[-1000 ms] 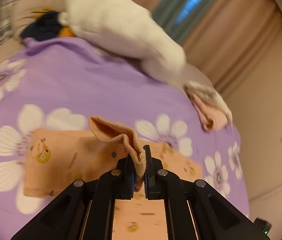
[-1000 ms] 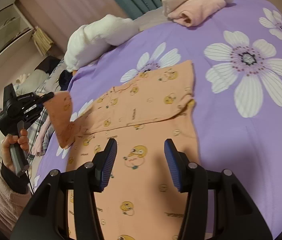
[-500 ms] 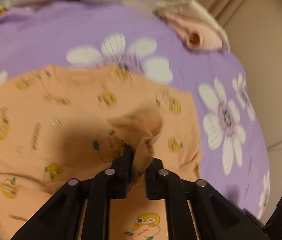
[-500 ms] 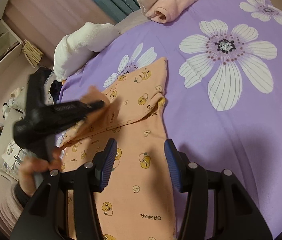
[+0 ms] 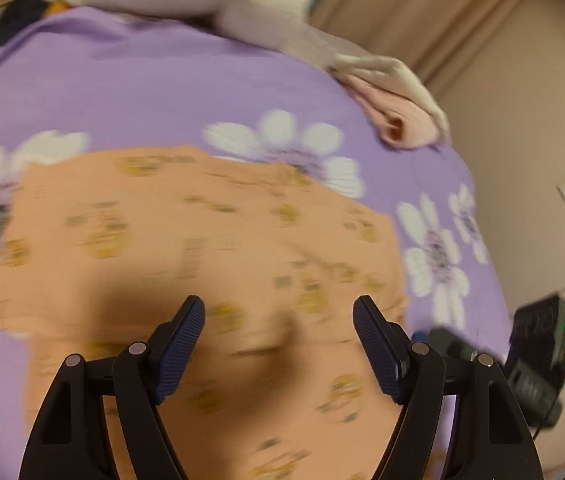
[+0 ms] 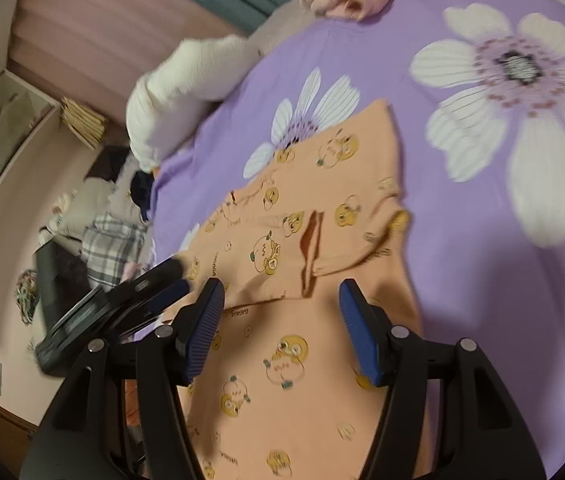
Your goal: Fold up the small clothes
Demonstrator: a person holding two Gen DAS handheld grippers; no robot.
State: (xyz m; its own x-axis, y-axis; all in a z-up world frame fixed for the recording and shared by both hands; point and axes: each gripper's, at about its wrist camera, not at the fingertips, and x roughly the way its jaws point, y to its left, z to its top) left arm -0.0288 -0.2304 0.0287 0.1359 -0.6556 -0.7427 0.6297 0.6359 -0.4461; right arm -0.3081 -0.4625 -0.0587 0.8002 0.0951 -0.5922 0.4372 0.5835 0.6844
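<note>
Only readable text: small dark lettering printed on the orange garment [image 6: 302,360], repeated among its cartoon prints. Right wrist view, near the lower edge of the folded-over flap, reads roughly "GAGAGA", upside down; same word repeats lower on the cloth, too blurred to confirm letter by letter. Left wrist view is motion-blurred, nothing legible there.
</note>
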